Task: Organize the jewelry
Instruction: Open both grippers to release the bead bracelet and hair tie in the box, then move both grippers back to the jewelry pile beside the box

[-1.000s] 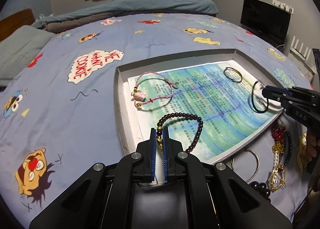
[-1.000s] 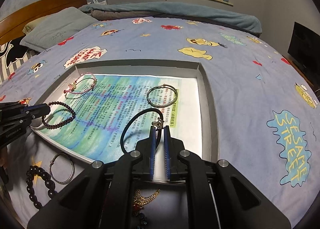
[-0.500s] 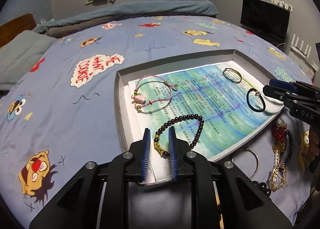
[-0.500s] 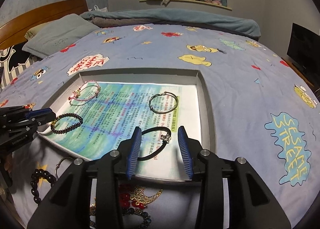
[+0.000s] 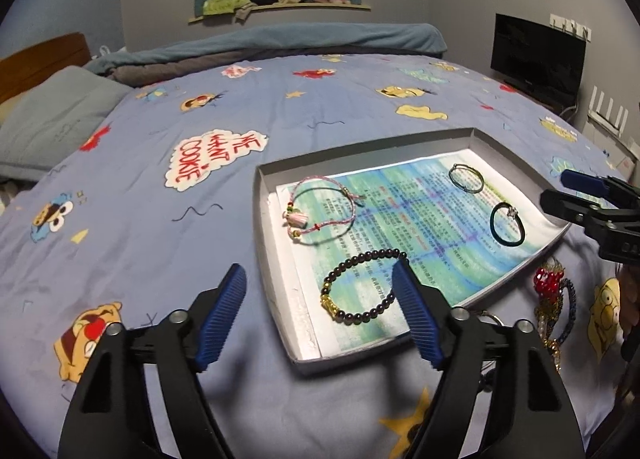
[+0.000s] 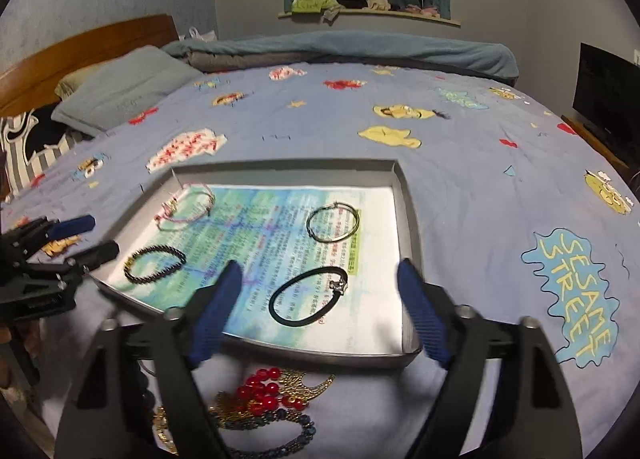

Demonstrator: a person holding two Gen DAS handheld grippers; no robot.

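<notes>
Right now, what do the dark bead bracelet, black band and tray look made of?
Dark bead bracelet: glossy dark beads, stone or wood, with a gold-coloured charm. Black band: matte, likely elastic or rubber, with a small silvery charm. Tray: grey, matte, thin folded walls, probably cardboard.

My left wrist camera looks down over the tray (image 5: 280, 323) from its near left corner; my right wrist camera faces it from the near right. Both share the tray (image 6: 408, 219) and bed (image 6: 460, 163).
</notes>
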